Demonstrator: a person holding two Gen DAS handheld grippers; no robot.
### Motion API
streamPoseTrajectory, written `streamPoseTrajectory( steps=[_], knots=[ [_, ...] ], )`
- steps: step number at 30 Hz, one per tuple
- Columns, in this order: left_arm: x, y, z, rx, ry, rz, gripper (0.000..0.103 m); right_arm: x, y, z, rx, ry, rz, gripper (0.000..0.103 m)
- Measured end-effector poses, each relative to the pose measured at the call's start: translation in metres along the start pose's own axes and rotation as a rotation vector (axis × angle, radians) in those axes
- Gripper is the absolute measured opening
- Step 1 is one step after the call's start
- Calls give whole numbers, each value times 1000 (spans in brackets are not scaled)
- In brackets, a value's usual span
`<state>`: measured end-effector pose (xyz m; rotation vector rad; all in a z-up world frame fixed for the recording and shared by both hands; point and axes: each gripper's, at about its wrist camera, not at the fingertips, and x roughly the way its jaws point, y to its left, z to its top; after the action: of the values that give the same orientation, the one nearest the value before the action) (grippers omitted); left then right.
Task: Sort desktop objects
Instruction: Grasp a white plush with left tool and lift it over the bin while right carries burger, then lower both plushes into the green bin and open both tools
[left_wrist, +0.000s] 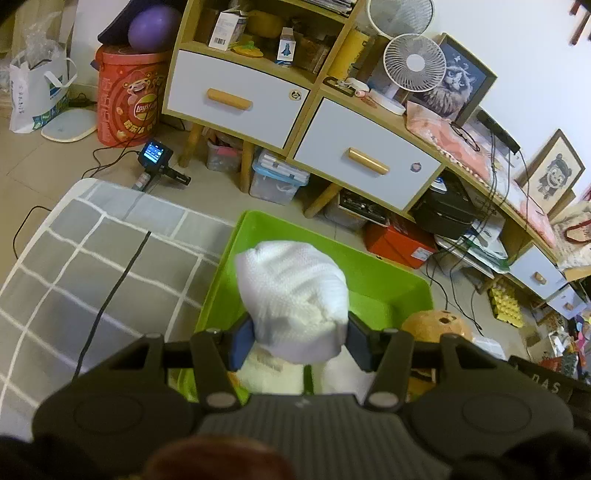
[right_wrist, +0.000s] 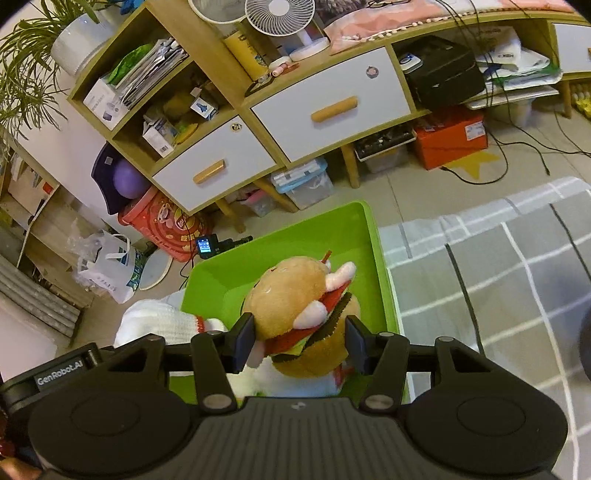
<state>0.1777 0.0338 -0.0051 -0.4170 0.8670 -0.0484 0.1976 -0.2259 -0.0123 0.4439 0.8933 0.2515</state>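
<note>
Fingers clamp white cloth (left_wrist: 291, 299), left; burger plush (right_wrist: 303, 314), right; both over green bin (left_wrist: 388, 273).

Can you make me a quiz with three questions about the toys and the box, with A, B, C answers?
1. Where is the burger toy? A: between the right gripper's fingers above the bin. B: on the floor. C: in a drawer.
2. What colour is the bin? A: red. B: green. C: blue.
3. What is the left gripper doing? A: hanging open. B: holding a ball. C: gripping a white cloth.

Answers: 1 A, the fingers flank it over the bin; 2 B, its walls are bright green; 3 C, the cloth sits pinched between its fingers.
</note>
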Motion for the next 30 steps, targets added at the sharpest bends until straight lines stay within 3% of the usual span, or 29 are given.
streamPoseTrajectory(
  steps=[15, 22, 30],
  knots=[
    [51, 15, -5, -27, -67, -45, 51, 45, 7, -2, -88, -54, -5, 53],
    [55, 12, -7, -17, -87, -56, 51, 54, 25, -6, -177, -79, -48, 53],
    [56, 6, -10, -21, -97, -76, 51, 54, 21, -5, -149, -76, -42, 54]
  ],
)
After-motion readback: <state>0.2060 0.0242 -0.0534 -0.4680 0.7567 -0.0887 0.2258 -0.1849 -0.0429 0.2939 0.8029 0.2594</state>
